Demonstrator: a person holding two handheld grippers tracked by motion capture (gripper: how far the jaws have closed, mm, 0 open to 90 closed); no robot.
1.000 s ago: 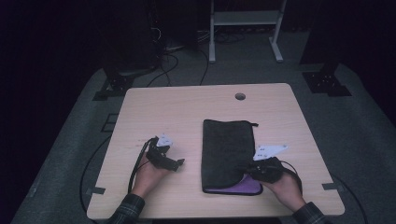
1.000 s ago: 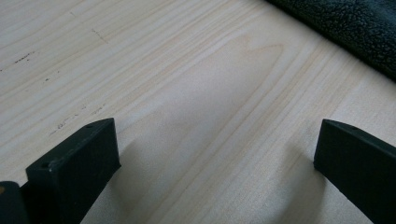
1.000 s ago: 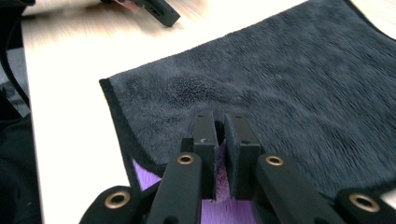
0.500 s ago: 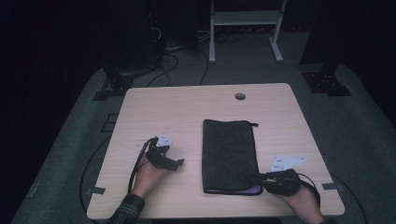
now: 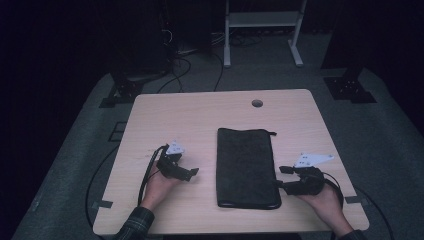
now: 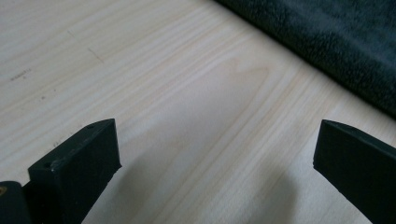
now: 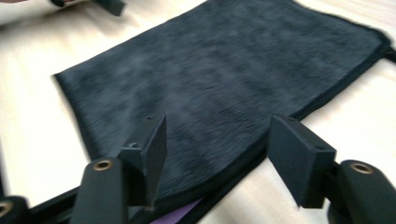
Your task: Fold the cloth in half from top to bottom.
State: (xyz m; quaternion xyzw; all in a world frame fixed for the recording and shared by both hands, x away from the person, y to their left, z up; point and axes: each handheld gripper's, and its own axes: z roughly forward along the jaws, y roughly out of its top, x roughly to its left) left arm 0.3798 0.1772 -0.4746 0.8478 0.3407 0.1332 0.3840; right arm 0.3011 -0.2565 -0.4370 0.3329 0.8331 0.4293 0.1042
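Towel (image 5: 246,167) is lying flat on the table (image 5: 200,115), folded into a long dark rectangle running away from me, right of centre, between my two hands. Near end is sitting close to the table's front edge; far end has a small tag or loop sticking out at its right corner, too small to tell which.

I'm holding the right gripper (image 5: 281,177) just beside the towel's near right corner. Its jaws have just been opening and are now standing partway apart. In the right gripper view (image 7: 217,161) the folded edge is running between them, but the pads aren't pressing on it, so I'm gripping nothing. A sliver of purple is peeking out under the dark top layer at that corner, looks like a second layer or lining.

I'm resting the left gripper (image 5: 192,172) on the bare wood left of the towel, not touching it. In the left gripper view (image 6: 215,154) its jaws are spread wide with only table between them and the towel's edge off to the upper right.

Handling, as I'm judging it: soft plush cloth, light, zero stiffness, not fragile, not slippery. It'll be sagging and unfolding the moment one point gets lifted. I'm expecting the layers to slide apart, so the pinch needs to be catching all of them. Best grab points are the corners or the hemmed edge, jaws coming in low along the table, one gripper per corner on the same end.
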